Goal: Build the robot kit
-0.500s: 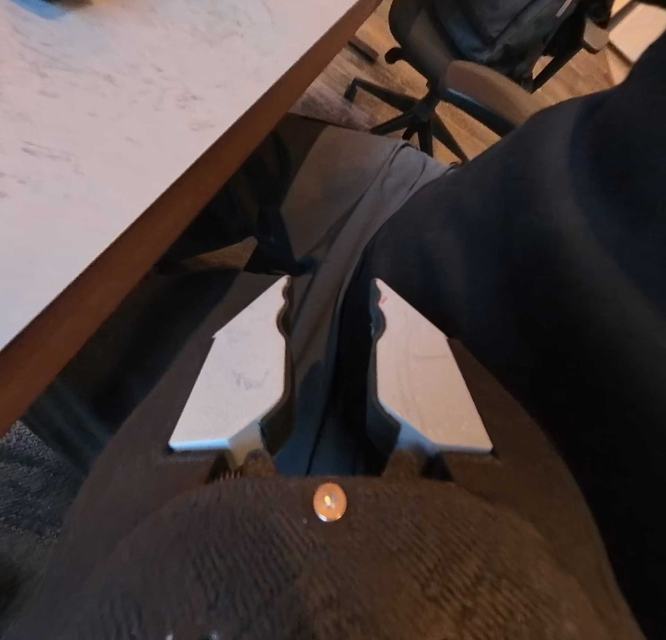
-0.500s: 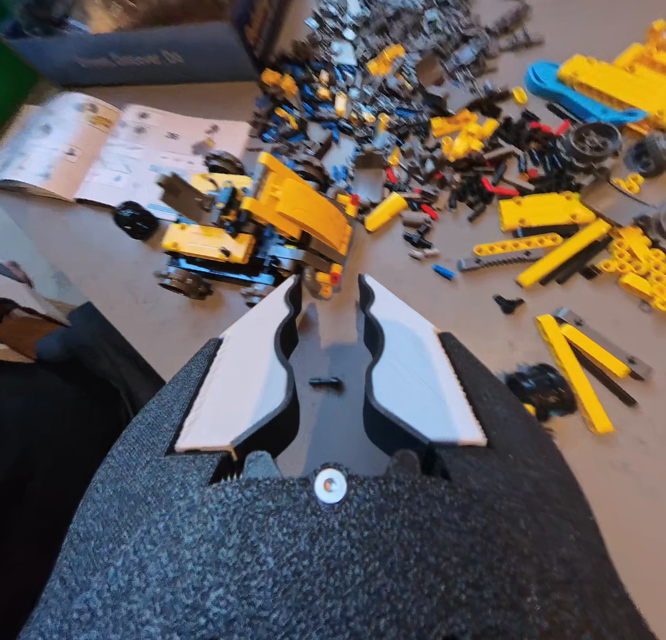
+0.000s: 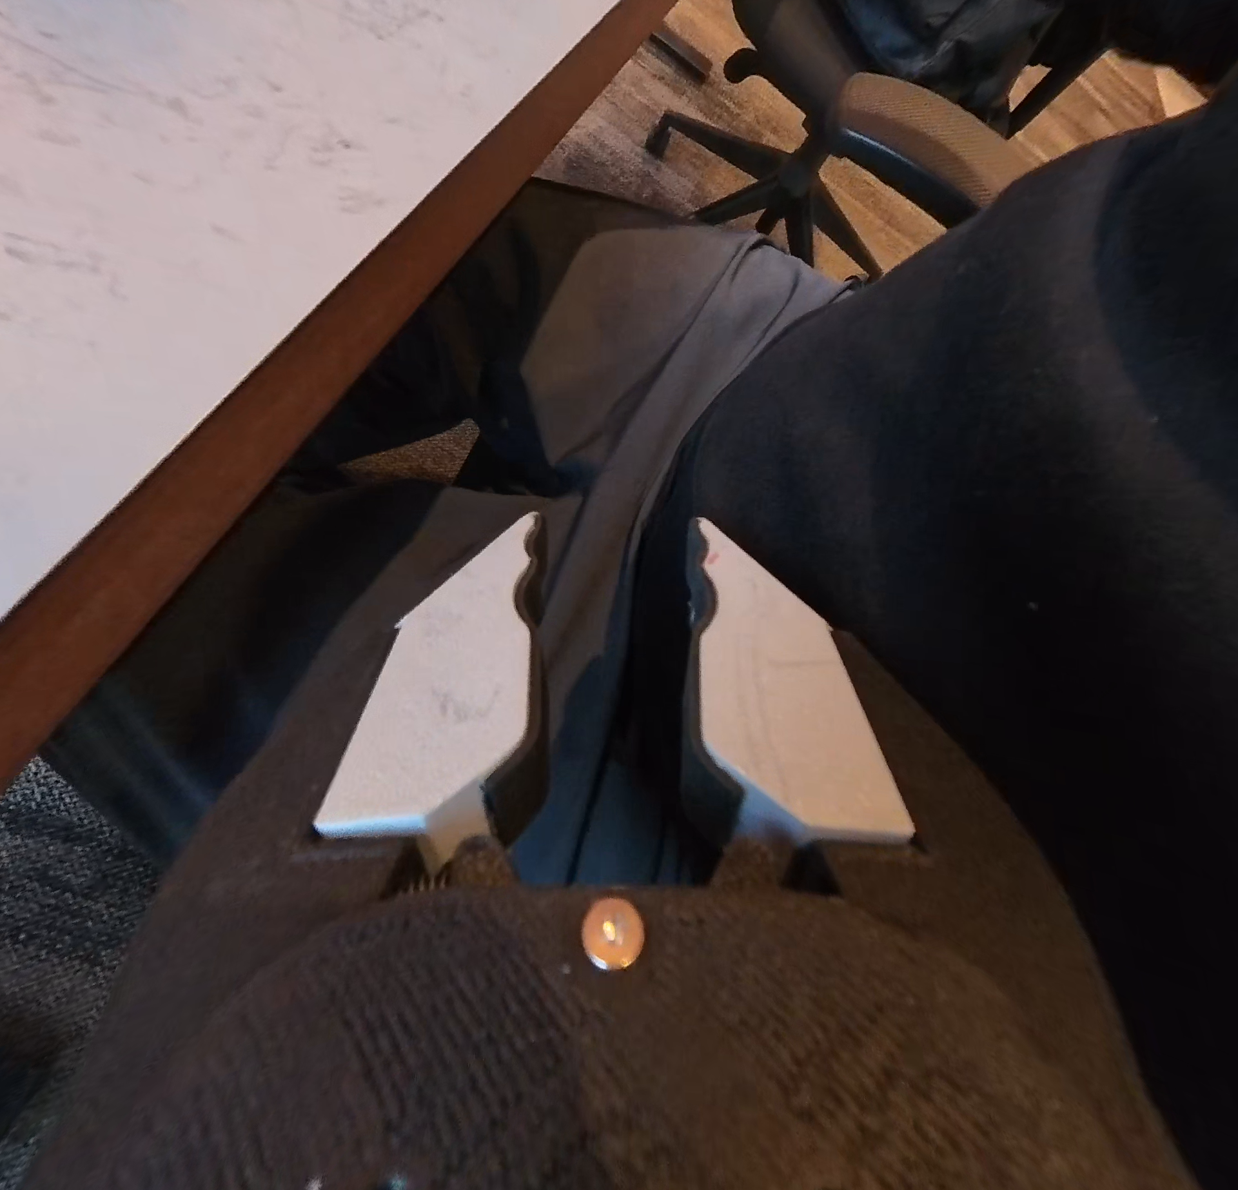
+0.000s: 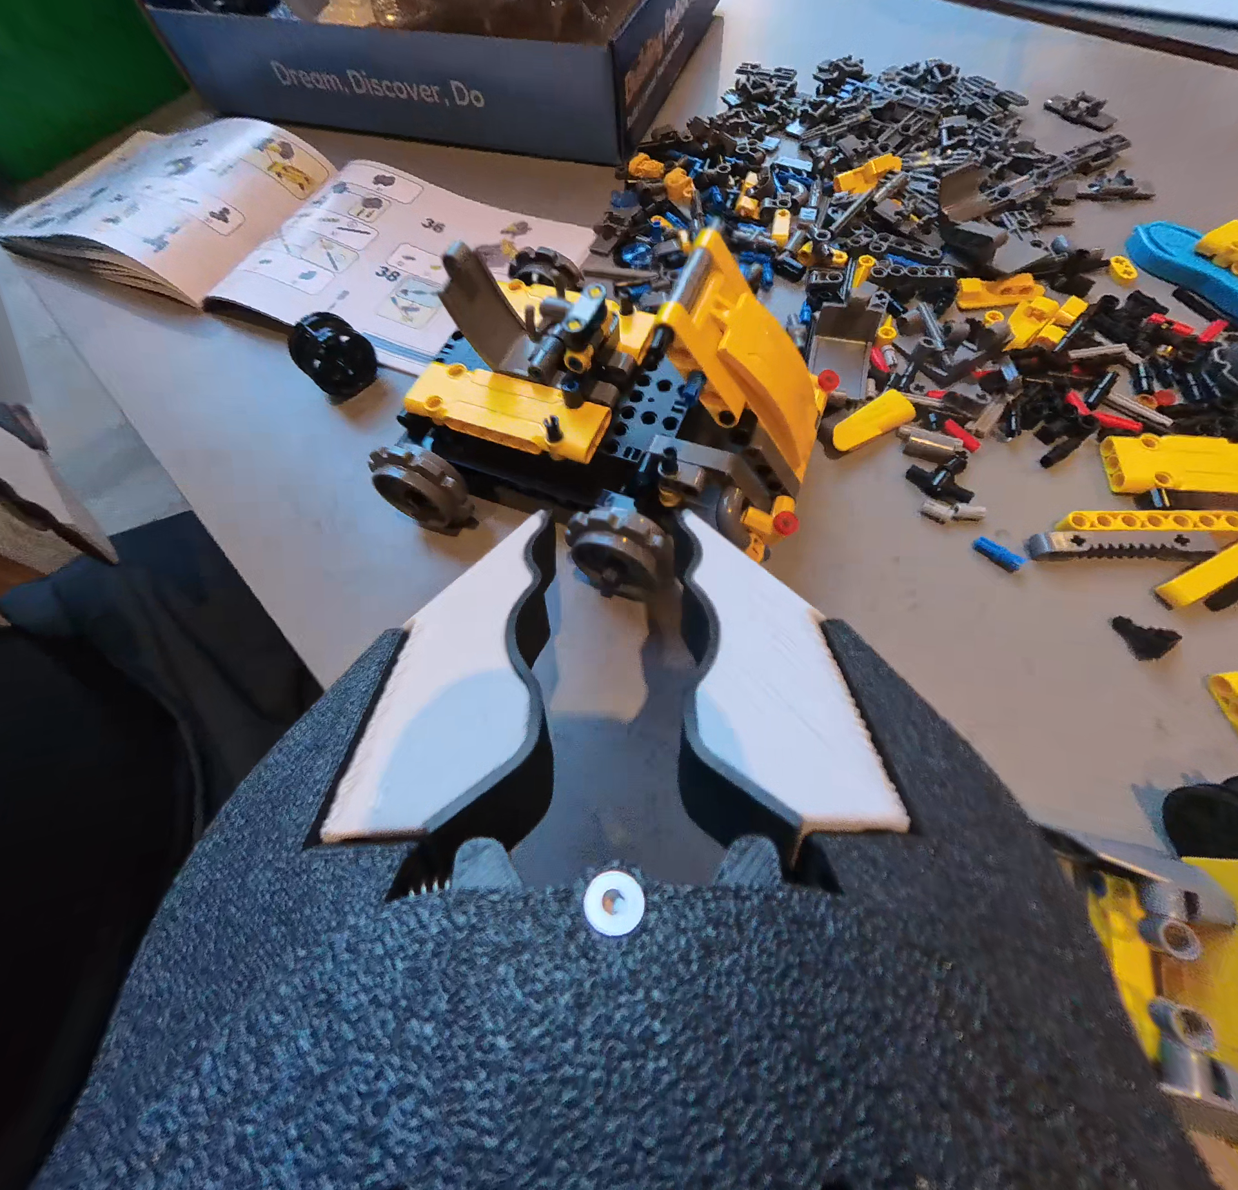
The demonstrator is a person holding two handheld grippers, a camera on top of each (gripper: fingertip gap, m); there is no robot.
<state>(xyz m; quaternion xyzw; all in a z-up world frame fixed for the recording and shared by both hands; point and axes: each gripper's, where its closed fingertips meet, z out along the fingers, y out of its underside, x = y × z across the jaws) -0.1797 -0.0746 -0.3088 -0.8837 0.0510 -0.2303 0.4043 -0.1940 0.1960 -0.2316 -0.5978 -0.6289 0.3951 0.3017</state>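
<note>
Yellow brick-built vehicle on a grey table, its near wheel between the right gripper's parted fingers.
Loose bricks, a booklet and a box lie around it. Left gripper hangs fingers apart, empty, below the table edge, over a person's lap.

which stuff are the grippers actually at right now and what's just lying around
At the grippers:
right gripper, open, tips either side of grey wheel on yellow model vehicle
left gripper, open, holds nothing, above grey trousers

Lying about:
loose parts pile
booklet
box
black wheel
office chair
</note>
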